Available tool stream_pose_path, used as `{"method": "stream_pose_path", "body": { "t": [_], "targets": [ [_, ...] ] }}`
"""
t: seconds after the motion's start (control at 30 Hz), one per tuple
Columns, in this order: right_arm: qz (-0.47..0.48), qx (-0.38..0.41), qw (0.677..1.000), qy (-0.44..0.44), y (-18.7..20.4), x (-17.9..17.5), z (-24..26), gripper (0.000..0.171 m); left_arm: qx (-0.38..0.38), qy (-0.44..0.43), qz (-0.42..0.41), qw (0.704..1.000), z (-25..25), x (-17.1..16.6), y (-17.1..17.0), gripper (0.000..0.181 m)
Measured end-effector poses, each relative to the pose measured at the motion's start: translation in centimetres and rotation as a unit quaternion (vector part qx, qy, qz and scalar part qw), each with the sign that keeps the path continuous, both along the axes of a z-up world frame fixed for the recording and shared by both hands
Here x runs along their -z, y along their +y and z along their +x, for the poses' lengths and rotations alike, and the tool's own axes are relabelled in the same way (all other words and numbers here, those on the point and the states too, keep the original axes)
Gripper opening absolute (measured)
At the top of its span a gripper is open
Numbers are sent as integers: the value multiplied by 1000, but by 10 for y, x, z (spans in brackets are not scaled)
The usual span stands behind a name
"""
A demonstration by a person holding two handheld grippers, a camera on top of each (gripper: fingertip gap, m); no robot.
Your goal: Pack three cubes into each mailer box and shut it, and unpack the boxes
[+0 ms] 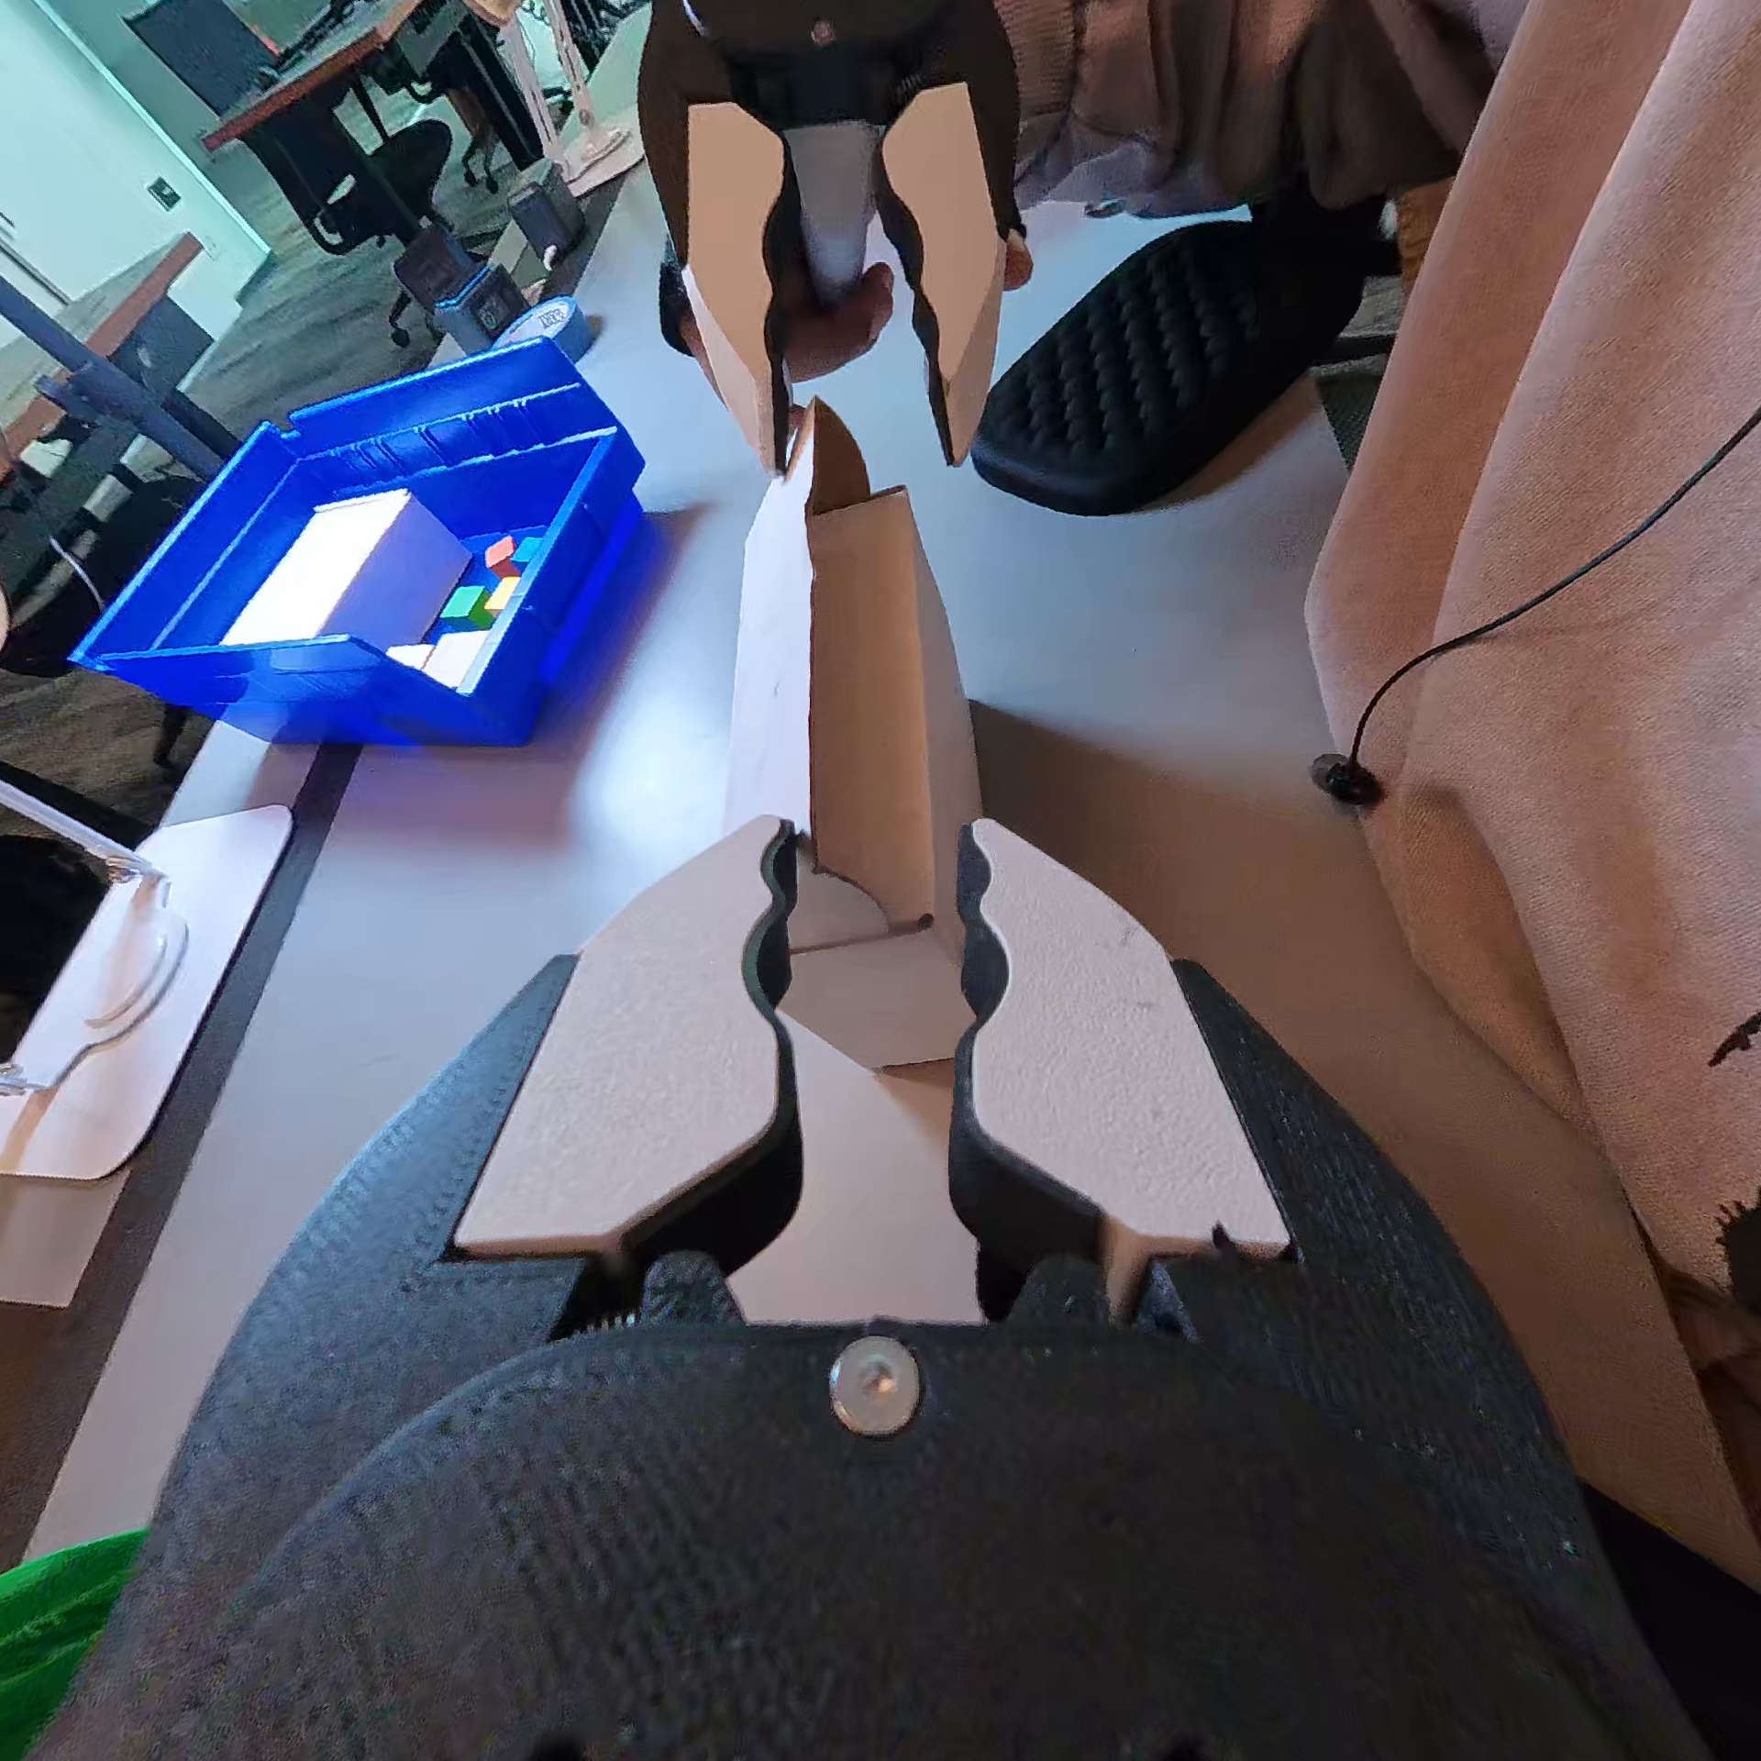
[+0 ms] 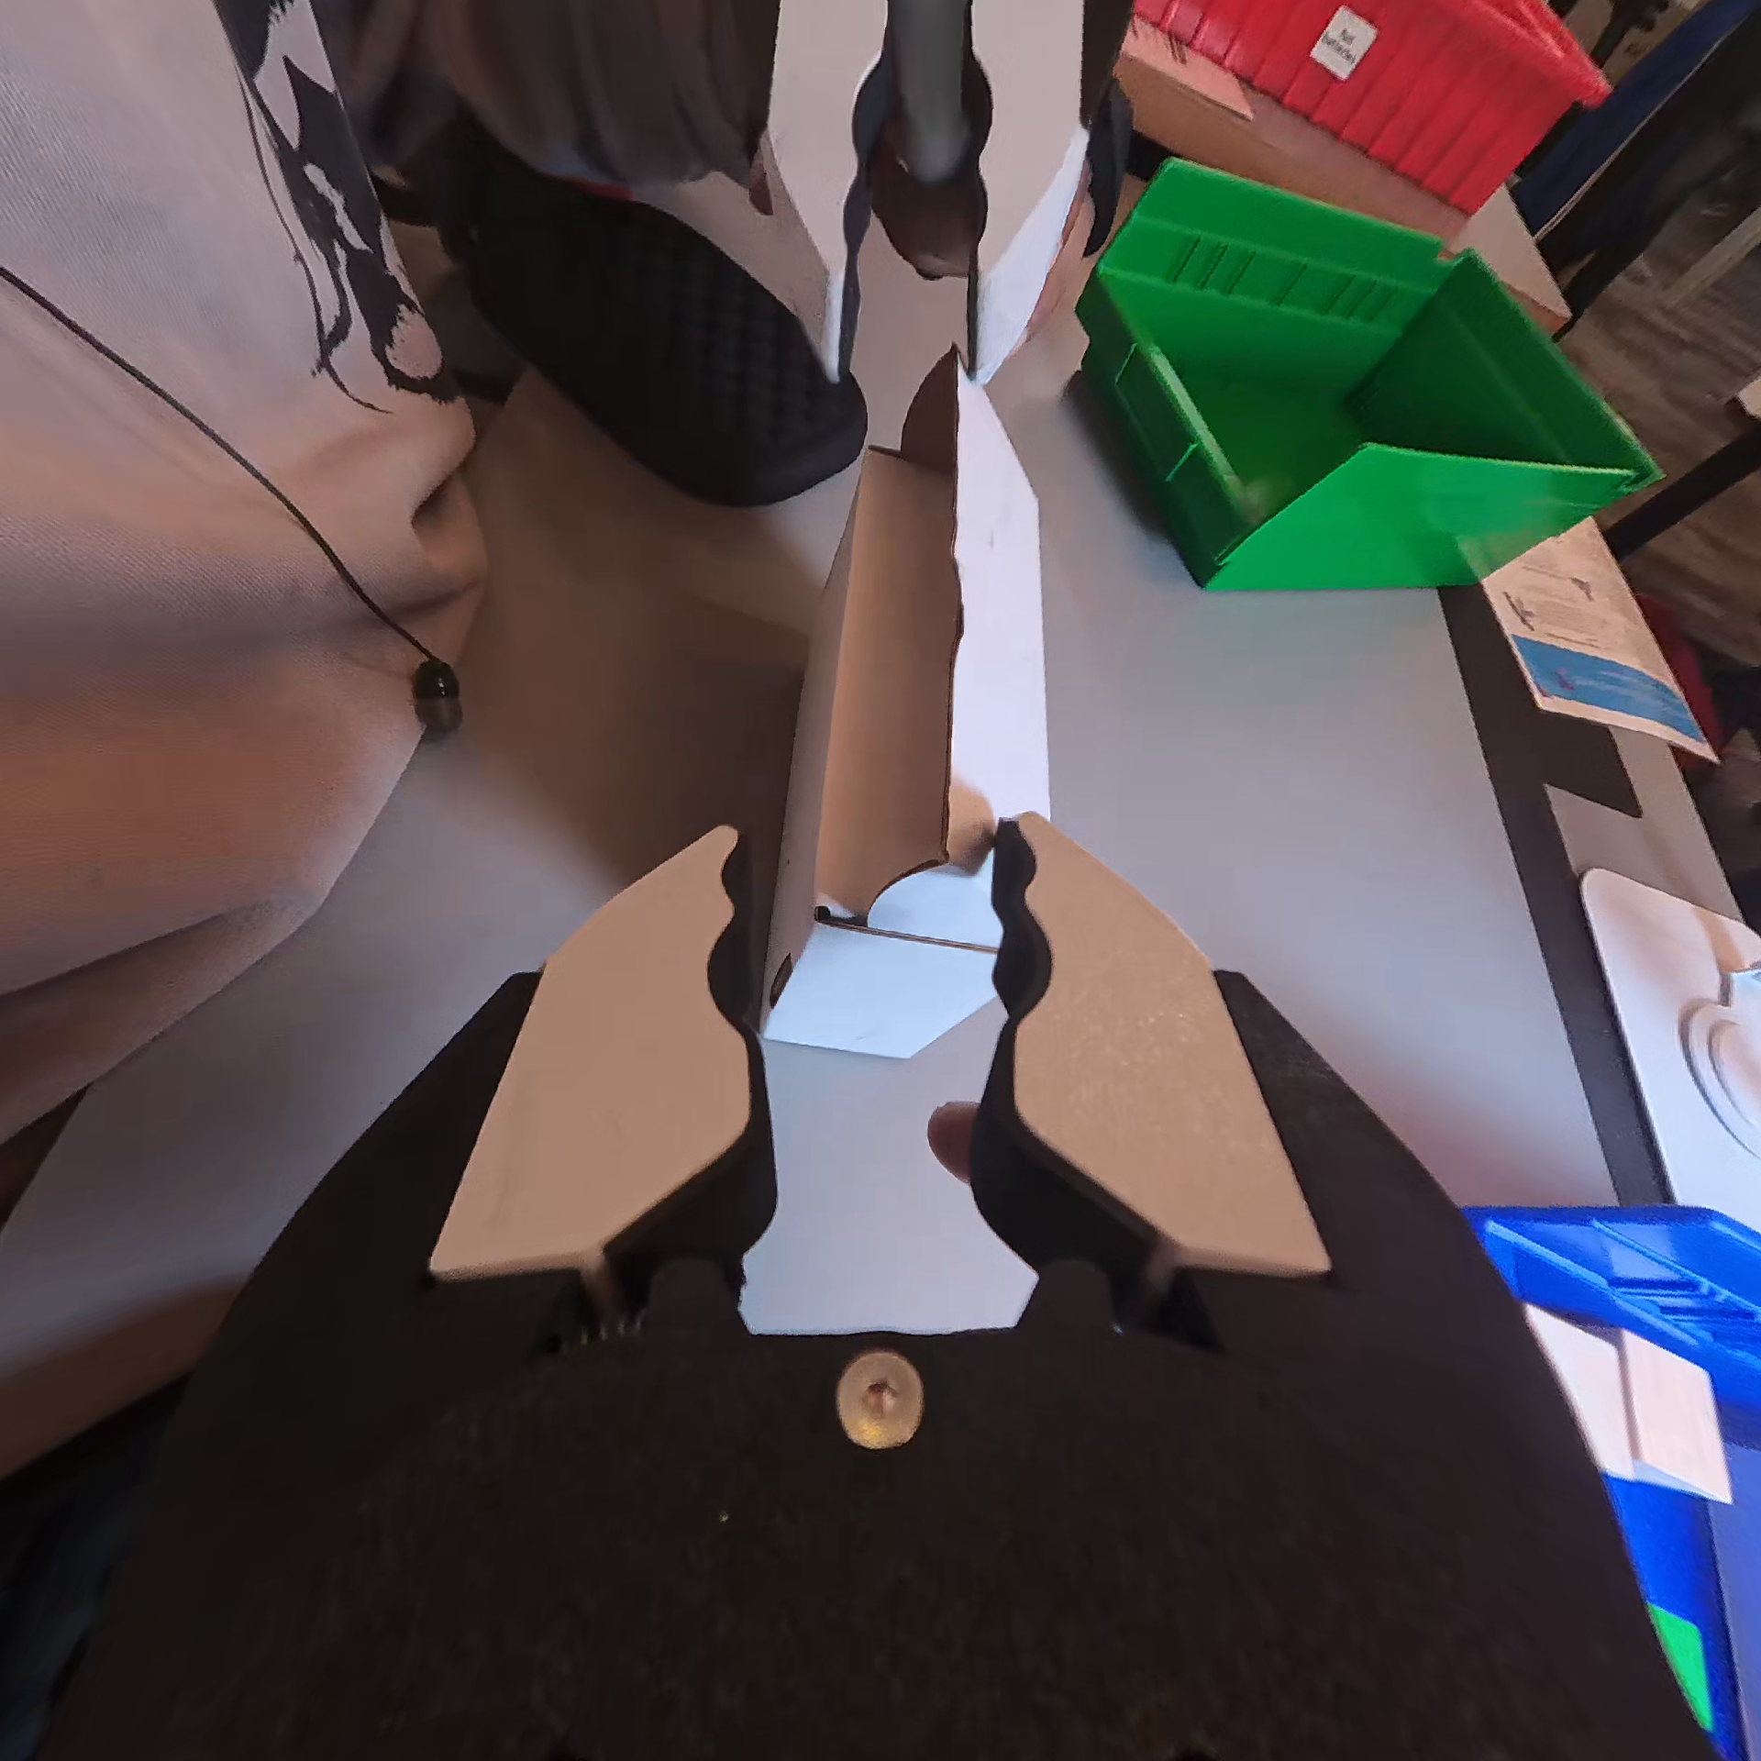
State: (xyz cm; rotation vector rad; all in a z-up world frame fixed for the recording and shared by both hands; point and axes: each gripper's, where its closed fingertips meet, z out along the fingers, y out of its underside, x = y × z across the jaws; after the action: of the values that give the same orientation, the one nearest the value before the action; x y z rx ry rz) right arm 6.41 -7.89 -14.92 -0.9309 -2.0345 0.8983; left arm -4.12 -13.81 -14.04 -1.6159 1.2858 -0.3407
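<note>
A mailer box (image 1: 858, 667) of white-and-brown cardboard stands partly folded on the white table (image 1: 476, 905), long and narrow with its walls up. It also shows in the right wrist view (image 2: 896, 667). My left gripper (image 1: 875, 858) is open, its jaws on either side of the box's near end flaps. My right gripper (image 2: 872, 848) is open at the opposite end, jaws on either side of that end's flap. Each gripper shows far off in the other view: the right one (image 1: 867, 457), the left one (image 2: 910, 353). Coloured cubes (image 1: 491, 591) lie in a blue bin (image 1: 572, 476).
The blue bin also holds white boxes. A green bin (image 2: 1334, 515) stands on the other side, with a red bin (image 2: 1382, 76) behind it. A person's torso (image 1: 1572, 572) and a black chair seat (image 1: 1143, 381) are close along one side. A printed sheet (image 2: 1601, 657) lies at the table's edge.
</note>
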Motion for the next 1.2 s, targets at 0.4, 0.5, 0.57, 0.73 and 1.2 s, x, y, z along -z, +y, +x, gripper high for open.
{"method": "stream_pose_path", "body": {
  "t": [0.4,0.5,0.57,0.73,1.2],
  "targets": [
    [59,44,997,20,-3,26,-1,50,-26,33,39,998,2,31,-1,26],
    [60,60,995,43,-4,27,-2,51,-33,-15,38,999,4,31,-3,31],
    [67,68,994,45,-4,28,-2,52,-38,-40,33,998,5,30,-3,31],
    [-28,74,996,42,-6,20,-3,66,-49,-153,-20,987,-1,16,2,52],
    [-32,120,991,56,29,33,-19,63,-82,-8,-11,997,0,59,45,67]
  ]
}}
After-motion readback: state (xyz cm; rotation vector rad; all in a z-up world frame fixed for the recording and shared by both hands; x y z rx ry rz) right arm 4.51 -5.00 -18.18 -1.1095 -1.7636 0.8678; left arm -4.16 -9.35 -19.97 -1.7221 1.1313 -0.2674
